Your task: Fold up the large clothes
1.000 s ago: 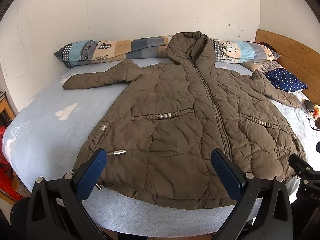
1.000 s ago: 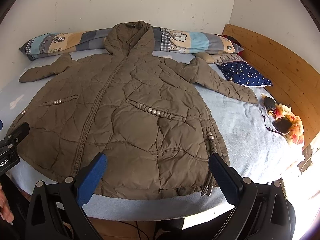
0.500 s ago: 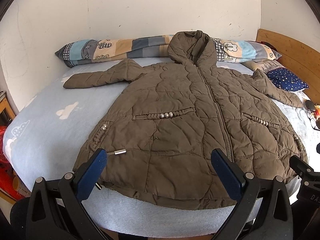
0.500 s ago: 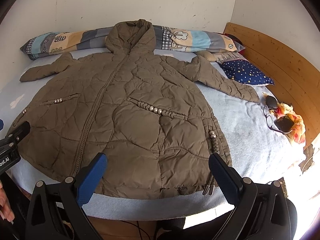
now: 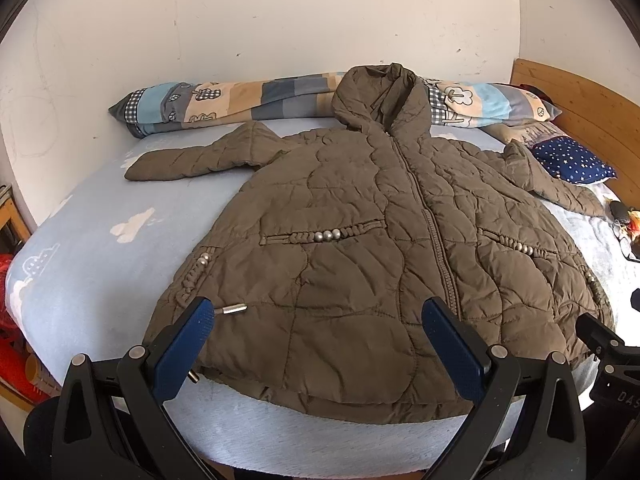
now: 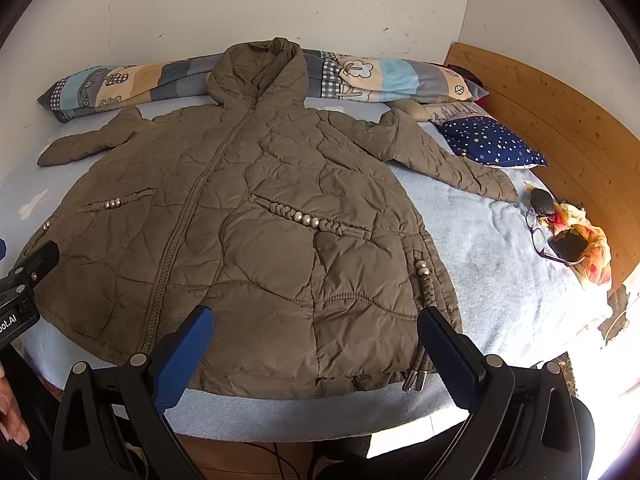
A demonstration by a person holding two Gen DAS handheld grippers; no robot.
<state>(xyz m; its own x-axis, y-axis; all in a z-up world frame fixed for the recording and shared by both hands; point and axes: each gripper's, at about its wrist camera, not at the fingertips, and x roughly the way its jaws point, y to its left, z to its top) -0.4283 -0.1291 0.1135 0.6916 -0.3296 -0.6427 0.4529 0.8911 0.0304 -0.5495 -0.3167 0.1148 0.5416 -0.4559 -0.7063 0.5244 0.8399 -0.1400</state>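
White plastered wall (image 5: 280, 20) fills the upper frame, scuffed and marked. A second wall (image 6: 540, 4) meets it at a corner, upper right. Wooden headboard (image 6: 552, 116) runs along the right edge. The bed (image 6: 480, 248) carries a pale blue sheet with white cloud prints. Strong daylight overexposes the lower right of the right wrist view.

"DAS" on right gripper (image 5: 612, 364); "oot.AI", left gripper (image 6: 20, 292).
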